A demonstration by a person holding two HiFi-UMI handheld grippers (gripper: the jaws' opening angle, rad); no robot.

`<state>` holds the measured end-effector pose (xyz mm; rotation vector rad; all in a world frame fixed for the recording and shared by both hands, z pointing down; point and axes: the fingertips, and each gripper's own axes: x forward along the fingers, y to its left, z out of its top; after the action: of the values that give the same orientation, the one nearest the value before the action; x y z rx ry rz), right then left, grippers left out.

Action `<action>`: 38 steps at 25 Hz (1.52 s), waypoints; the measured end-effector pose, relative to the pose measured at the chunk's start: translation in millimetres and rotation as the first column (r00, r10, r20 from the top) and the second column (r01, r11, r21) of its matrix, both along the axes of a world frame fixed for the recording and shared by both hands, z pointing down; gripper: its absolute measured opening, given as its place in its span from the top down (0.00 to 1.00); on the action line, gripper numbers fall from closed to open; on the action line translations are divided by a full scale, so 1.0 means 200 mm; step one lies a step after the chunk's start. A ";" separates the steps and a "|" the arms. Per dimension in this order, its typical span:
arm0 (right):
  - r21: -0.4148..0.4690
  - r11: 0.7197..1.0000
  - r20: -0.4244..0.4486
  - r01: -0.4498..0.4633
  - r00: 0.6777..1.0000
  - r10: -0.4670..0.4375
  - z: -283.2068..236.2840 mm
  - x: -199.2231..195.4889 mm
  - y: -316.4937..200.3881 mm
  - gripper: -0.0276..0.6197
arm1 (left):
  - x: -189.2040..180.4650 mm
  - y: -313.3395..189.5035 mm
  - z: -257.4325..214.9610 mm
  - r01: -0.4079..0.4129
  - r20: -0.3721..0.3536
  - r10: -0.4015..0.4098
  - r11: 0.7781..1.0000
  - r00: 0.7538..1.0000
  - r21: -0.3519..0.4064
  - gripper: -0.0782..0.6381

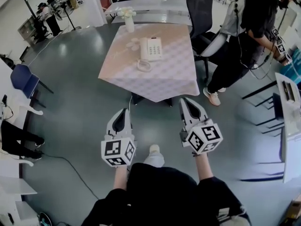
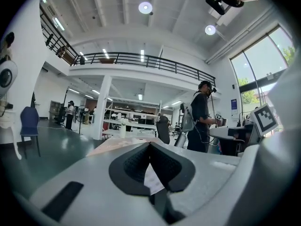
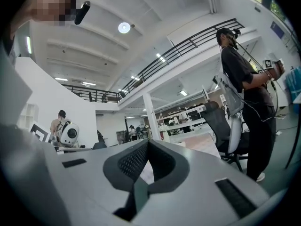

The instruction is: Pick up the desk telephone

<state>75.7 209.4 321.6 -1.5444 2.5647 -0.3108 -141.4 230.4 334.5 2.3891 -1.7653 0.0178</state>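
White plastic desk telephone point(image 1: 151, 49) lies on the far pale checked tablecloth point(image 1: 164, 81), long axis near-to-far, well ahead between the grey left gripper point(image 1: 123, 113) and grey right gripper point(image 1: 187, 102), both closed and empty.

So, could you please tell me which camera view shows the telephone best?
The head view: the telephone lies fully visible from above on the table. Both gripper views look level across the room and catch only a sliver of the table; no telephone can be made out there.
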 end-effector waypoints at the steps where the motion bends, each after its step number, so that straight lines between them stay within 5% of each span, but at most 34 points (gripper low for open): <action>1: -0.004 1.000 -0.005 0.005 1.000 -0.005 0.01 -0.03 -0.05 0.97 | -0.02 -0.05 0.01 0.001 -0.003 -0.001 1.000 1.000 -0.007 0.89; 23: -0.028 0.997 -0.003 -0.066 0.998 0.066 0.10 -0.14 -0.73 0.97 | -0.10 -0.80 0.10 -0.066 -0.071 0.063 0.997 0.995 -0.036 0.89; 38: -0.112 0.992 0.047 -0.049 0.997 0.054 0.25 -0.10 -1.40 0.97 | -0.07 -1.35 0.26 -0.011 -0.067 0.004 0.993 0.998 -0.115 0.89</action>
<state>54.8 -70.4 371.6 -1.6148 2.5039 -0.4881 -155.6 -38.9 386.6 2.2886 -1.6786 0.0396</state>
